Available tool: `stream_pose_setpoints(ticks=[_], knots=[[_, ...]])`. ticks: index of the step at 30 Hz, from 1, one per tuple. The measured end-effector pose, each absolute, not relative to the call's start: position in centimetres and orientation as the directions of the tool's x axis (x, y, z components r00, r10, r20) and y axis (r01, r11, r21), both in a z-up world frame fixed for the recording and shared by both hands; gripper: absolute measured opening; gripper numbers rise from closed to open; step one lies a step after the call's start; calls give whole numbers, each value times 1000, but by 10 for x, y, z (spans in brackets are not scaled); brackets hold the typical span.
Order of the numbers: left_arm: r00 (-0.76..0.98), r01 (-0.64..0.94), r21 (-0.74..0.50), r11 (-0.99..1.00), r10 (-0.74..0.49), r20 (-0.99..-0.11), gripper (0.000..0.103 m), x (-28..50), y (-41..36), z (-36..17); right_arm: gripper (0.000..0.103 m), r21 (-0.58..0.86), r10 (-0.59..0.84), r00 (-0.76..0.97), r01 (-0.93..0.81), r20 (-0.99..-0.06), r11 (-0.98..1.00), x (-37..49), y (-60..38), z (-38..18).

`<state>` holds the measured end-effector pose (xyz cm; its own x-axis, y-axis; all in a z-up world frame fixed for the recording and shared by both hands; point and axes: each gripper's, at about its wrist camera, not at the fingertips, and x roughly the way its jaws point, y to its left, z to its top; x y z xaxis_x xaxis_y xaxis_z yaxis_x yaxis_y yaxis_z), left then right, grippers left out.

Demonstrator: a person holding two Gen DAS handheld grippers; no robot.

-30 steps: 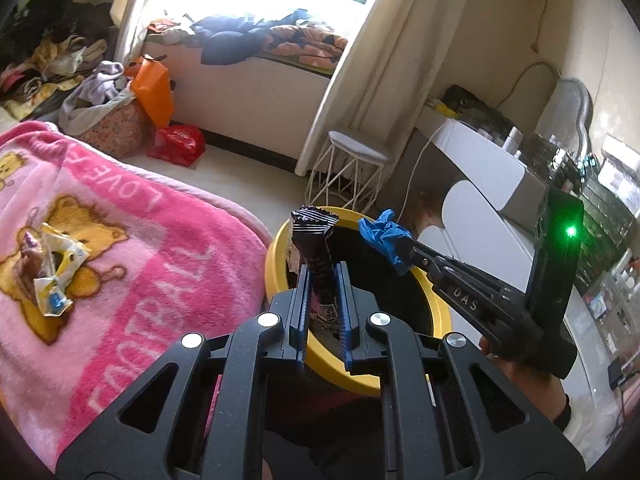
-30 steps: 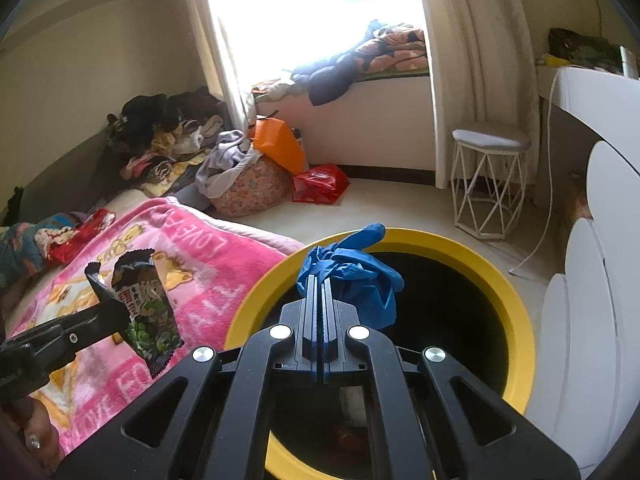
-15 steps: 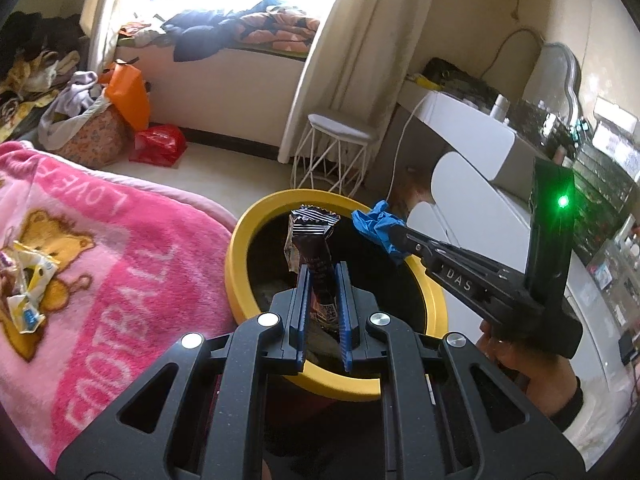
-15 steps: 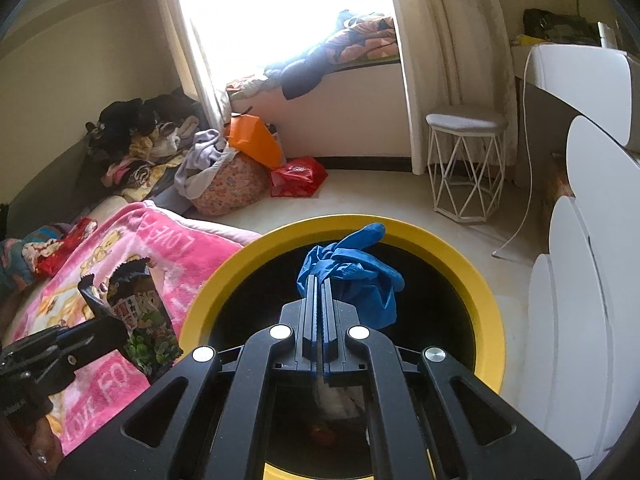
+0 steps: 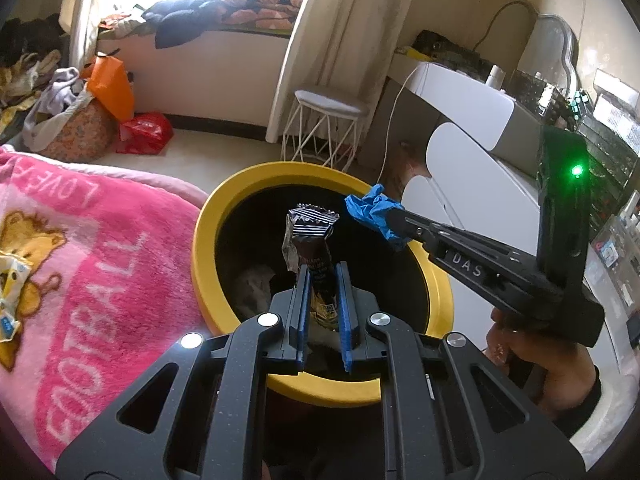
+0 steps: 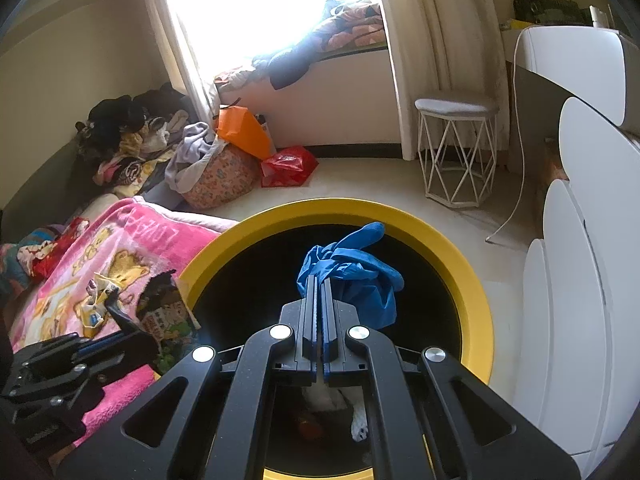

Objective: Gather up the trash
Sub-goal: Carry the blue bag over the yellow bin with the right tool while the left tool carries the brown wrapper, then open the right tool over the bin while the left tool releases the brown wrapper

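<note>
Over the mouth of the yellow-rimmed bin [image 5: 224,216], two bits of trash, each pinched in its own tongs. Left tongs [image 5: 322,280] clamped on the lower end of a dark snack wrapper [image 5: 312,248], upper end standing free above the pads. Right tongs [image 6: 319,292] closed tight on a crumpled blue glove [image 6: 352,272], bulk of it bunched ahead of and to the right of the tips.

Handling, as a judgement: both feather-light. Wrapper thin, crinkly, a little slick, likely to hold its shape when released and drop flat; best gripped by the flattened end, as now. Glove soft, limp, rubbery, probably clingy against the pads, so perhaps slow to fall; best taken by a bunched fold, not a single finger.

Left wrist view alone: right tongs from the side with the hand [image 5: 536,356] behind them, crumpled paper deep inside the bin, glove close to the far rim. Right wrist view alone: printed face of the wrapper, more wrappers [image 6: 94,304] lying on the pink blanket [image 6: 132,240] of the bed, white scraps at the bin's bottom.
</note>
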<state>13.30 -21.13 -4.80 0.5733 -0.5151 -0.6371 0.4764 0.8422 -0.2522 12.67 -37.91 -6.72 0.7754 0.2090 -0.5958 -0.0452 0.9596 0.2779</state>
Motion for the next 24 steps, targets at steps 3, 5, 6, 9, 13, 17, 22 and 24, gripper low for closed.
stream_pose_setpoints(ticks=[3, 5, 6, 9, 13, 17, 22, 24], knots=[[560, 475, -258, 841, -515, -649, 9, 138, -213, -53, 2, 280, 210, 773, -43, -599, 959, 128, -379, -67], [555, 472, -260, 842, -513, -654, 9, 142, -215, -55, 2, 282, 209, 773, -40, -599, 958, 128, -380, -67], [554, 471, -261, 843, -513, -656, 9, 144, -215, -56, 2, 282, 209, 773, -41, -599, 959, 128, -380, -67], [546, 467, -269, 842, -514, -661, 9, 150, -216, -57, 2, 284, 208, 774, -38, -598, 958, 128, -383, -67], [547, 468, -275, 840, -519, -657, 9, 154, -219, -56, 2, 286, 206, 778, -35, -593, 958, 129, -384, -66], [551, 471, -279, 837, -526, -648, 17, 154, -216, -55, 3, 294, 204, 782, -28, -589, 955, 129, -388, -65], [586, 446, -293, 846, -523, -619, 53, 152, -206, -50, 30, 303, 198, 789, -15, -582, 953, 127, -392, -63], [599, 435, -295, 850, -519, -610, 60, 150, -202, -47, 31, 300, 194, 793, -14, -577, 954, 127, -391, -62]])
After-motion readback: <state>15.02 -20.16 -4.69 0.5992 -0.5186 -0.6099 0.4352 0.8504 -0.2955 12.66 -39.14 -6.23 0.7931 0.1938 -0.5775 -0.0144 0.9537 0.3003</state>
